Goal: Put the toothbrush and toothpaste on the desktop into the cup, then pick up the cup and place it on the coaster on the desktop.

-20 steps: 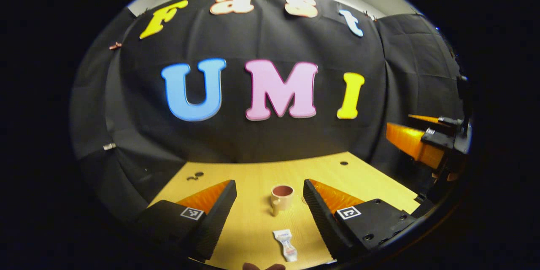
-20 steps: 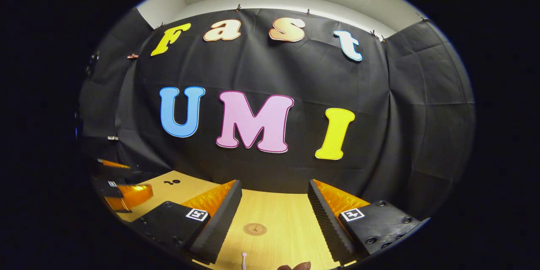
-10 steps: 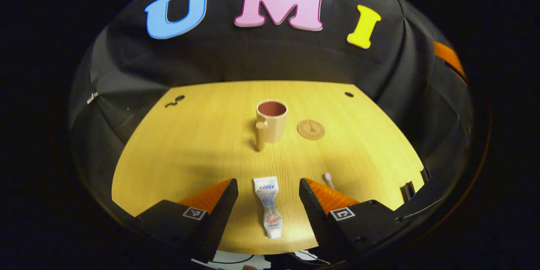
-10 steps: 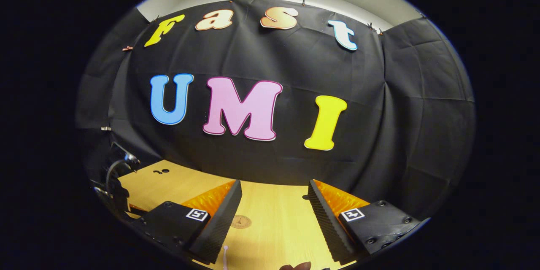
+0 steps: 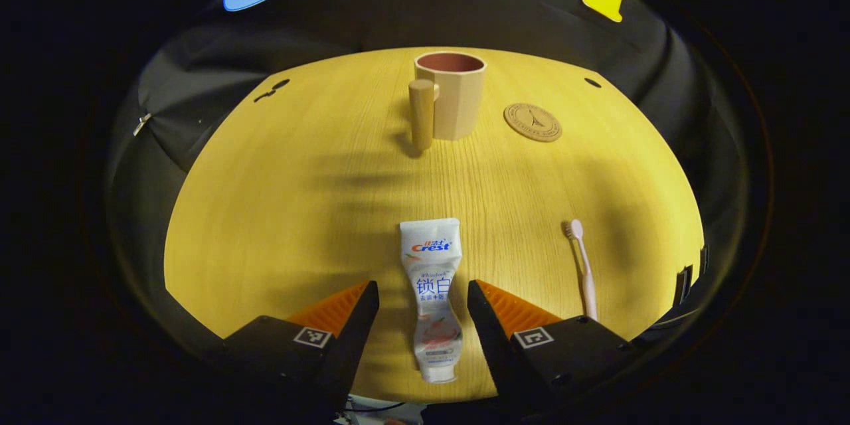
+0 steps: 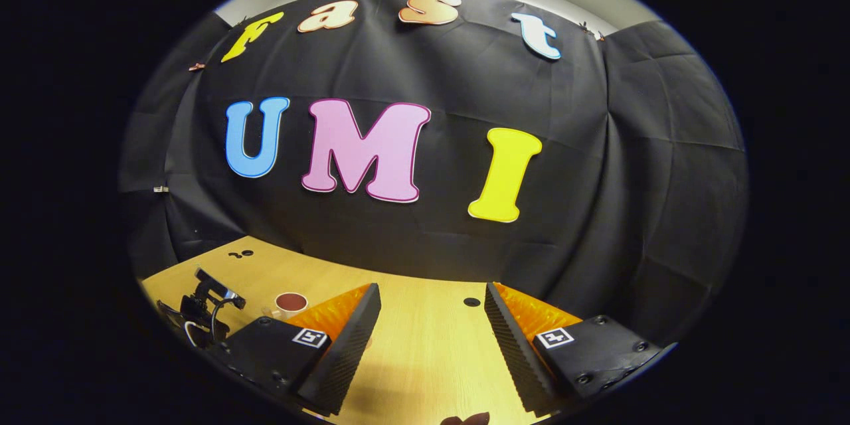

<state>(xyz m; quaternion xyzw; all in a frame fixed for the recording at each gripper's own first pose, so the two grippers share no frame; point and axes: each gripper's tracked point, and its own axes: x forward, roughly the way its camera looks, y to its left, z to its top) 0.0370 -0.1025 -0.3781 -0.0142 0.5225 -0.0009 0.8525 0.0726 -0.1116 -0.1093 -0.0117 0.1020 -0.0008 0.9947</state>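
Left claw (image 5: 423, 299): held open astride the toothpaste (image 5: 433, 295), untouched.
Right claw (image 6: 430, 315): held open above the bench (image 6: 425, 358).
Cup (image 5: 451, 96): at 12 o'clock.

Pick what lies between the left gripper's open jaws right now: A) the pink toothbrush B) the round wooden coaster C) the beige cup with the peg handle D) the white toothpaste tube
D: in the left gripper view the white toothpaste tube lies flat on the yellow wooden desktop between the open jaws of the left gripper, untouched; the pink toothbrush lies off to one side, the beige cup and round wooden coaster farther ahead.
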